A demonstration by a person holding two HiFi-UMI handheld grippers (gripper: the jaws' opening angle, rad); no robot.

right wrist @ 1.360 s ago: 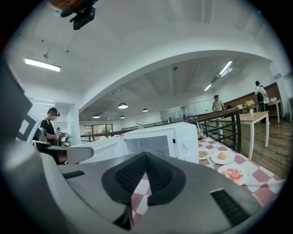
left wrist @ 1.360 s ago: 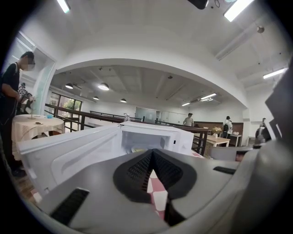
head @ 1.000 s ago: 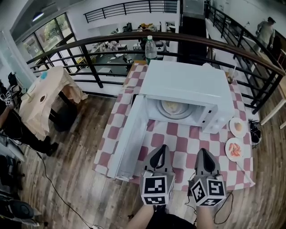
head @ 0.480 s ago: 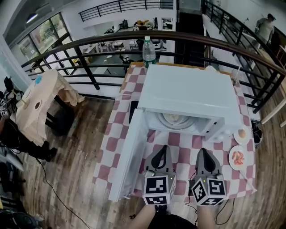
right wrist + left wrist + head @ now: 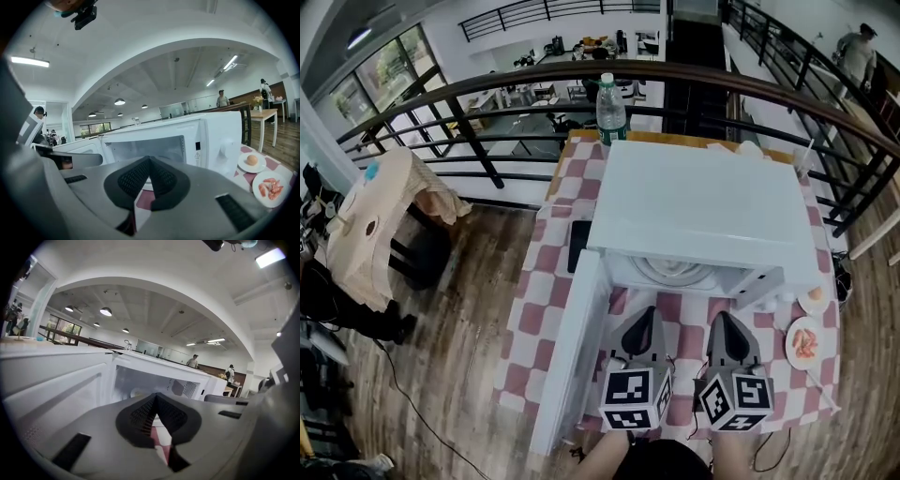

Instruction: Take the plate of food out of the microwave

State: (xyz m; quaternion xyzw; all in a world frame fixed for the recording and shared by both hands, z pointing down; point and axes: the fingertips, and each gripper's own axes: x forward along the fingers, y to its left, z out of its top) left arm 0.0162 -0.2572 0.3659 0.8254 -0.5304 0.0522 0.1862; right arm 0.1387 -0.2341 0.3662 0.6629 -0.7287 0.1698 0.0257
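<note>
White microwave [image 5: 703,202], door [image 5: 570,347] already open, held the plate of food [image 5: 680,270] inside at twelve o'clock from the left gripper [image 5: 644,317] and right gripper [image 5: 723,321] — both pinched closed and empty — so reaching in and lifting out remained.

Microwave [image 5: 703,202]: smooth white casing w/ slight sheen, prob. painted metal; door [image 5: 570,349] same finish. Tablecloth [image 5: 542,272]: pink/white check cloth, matt. Floor [image 5: 441,366]: wood planks, semi-gloss. Railing [image 5: 694,67]: dark metal bars, glossy brown top rail. Bottle [image 5: 610,105], far edge: clear plastic. Left gripper [image 5: 645,317] & right gripper [image 5: 722,321]: matt grey plastic shells; pads [image 5: 133,179] dark, rough dotted texture. Side plate [image 5: 794,330], near right: glossy white.
</note>
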